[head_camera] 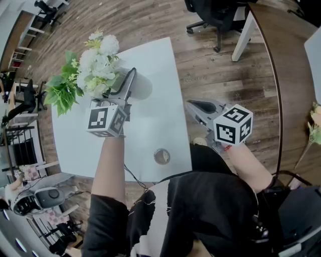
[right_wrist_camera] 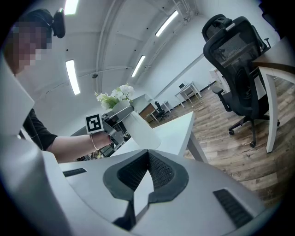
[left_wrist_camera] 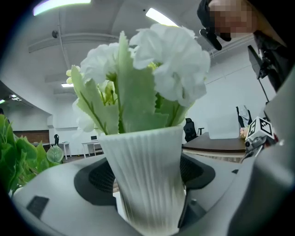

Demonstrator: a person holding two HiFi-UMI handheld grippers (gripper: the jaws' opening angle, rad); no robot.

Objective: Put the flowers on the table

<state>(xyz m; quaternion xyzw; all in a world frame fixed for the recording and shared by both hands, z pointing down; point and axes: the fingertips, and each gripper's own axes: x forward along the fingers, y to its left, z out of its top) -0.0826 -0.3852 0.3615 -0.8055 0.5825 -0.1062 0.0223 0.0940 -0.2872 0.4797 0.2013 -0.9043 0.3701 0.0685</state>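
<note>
A ribbed white vase [head_camera: 141, 85] with white flowers [head_camera: 99, 59] and green leaves hangs tilted above the white table [head_camera: 150, 133]; my left gripper [head_camera: 128, 83] is shut on it. In the left gripper view the vase [left_wrist_camera: 147, 179] fills the space between both jaws, the flowers [left_wrist_camera: 170, 60] rising above it. My right gripper [head_camera: 198, 107] hovers just off the table's right edge over the wooden floor, shut with nothing in it. The right gripper view shows its jaw tips [right_wrist_camera: 147, 154] touching, with the vase [right_wrist_camera: 138, 128] and flowers [right_wrist_camera: 115, 96] beyond.
A small round metal object [head_camera: 161, 156] lies near the table's front edge. A curved brown desk [head_camera: 286, 65] stands at the right with another bunch of flowers [head_camera: 315, 125]. A black office chair [head_camera: 215, 15] is behind the table; another chair [right_wrist_camera: 237, 55] appears in the right gripper view.
</note>
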